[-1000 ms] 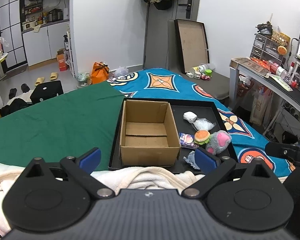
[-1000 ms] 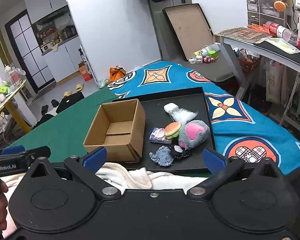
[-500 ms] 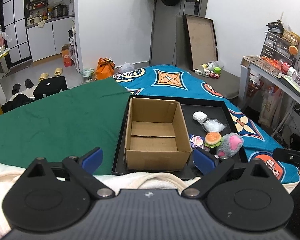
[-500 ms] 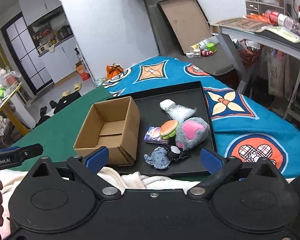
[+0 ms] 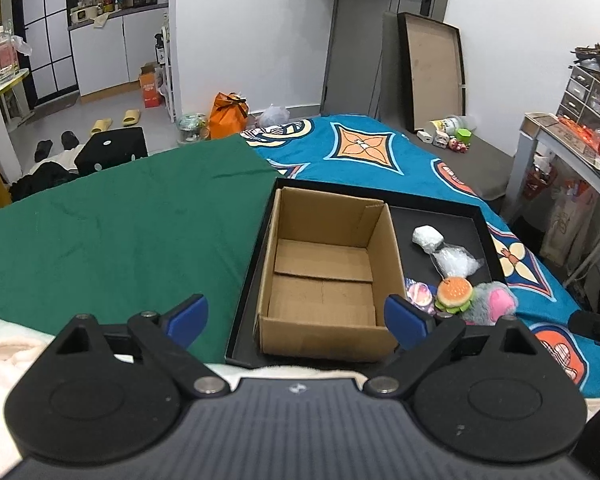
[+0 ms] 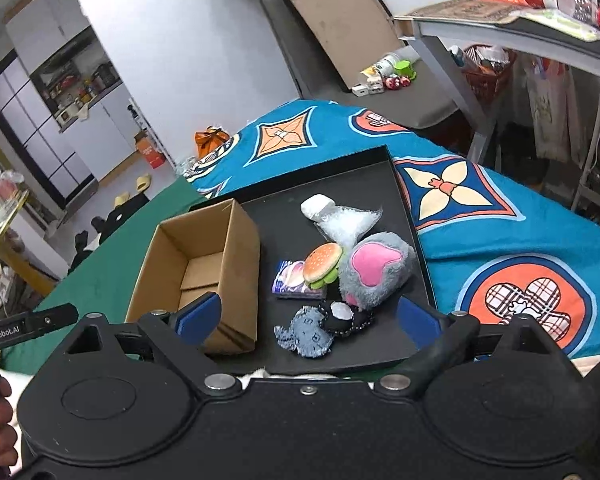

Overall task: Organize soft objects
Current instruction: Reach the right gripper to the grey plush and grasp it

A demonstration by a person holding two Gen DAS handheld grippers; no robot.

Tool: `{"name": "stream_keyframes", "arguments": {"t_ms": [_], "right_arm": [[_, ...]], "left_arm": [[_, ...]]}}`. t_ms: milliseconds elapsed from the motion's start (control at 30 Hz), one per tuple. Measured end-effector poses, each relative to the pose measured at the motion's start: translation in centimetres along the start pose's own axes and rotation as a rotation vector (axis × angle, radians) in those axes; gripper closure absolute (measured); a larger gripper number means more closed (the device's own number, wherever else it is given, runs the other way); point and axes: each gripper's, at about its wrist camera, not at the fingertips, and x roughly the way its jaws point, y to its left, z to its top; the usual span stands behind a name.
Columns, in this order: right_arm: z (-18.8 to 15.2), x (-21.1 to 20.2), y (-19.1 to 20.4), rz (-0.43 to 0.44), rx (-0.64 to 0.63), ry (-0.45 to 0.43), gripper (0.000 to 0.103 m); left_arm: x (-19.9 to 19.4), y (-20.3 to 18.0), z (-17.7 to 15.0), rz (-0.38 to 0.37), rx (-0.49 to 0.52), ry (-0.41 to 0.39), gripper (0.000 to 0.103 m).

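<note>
On the bed (image 5: 120, 240), spread with a green sheet and a blue patterned cover, lay a shallow black tray (image 6: 380, 156), and everything the task concerns sat inside it. Its left part was taken up by an open cardboard box (image 5: 328, 276), which held nothing. Beside the box, on the tray floor, the soft things lay loose in a cluster: a grey plush with a pink heart (image 6: 374, 272), largest of them, touching a small burger plush (image 6: 320, 262) that leaned over a little pink-and-purple packet (image 6: 290, 280). Nearer the camera were a flat denim-blue piece (image 6: 306, 336) and a small black-and-white toy (image 6: 342, 314), touching each other; farther back, a crinkled clear bag (image 6: 348, 222) and a white wad (image 6: 316, 206).

Judging by this, sorting had not begun; the approach was in hand. The right gripper (image 6: 308, 318) hung above the near edge of the cluster, jaws wide though narrowing slightly, nothing between them. The left gripper (image 5: 296, 314) was spread and empty above the box's near wall. Next would probably come a descent onto one toy, a gentle pinch, then a carry across into the box.
</note>
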Motion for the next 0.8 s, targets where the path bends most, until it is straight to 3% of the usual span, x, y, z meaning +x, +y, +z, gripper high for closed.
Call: {"name": "stream_keyframes", "arguments": {"t_ms": [500,800], "right_arm": [[2.6,3.5,-0.4,-0.01,0.051,0.022,0.008],[2.9,5.8,-1.5,-0.019,0.135,0.036,0.008]], "left_arm": [[3.7,0.8,2.8,0.057,-0.011,0.05,0.015],[6.6,2.0,3.0,0.068,-0.053,0.118,0.026]]}}
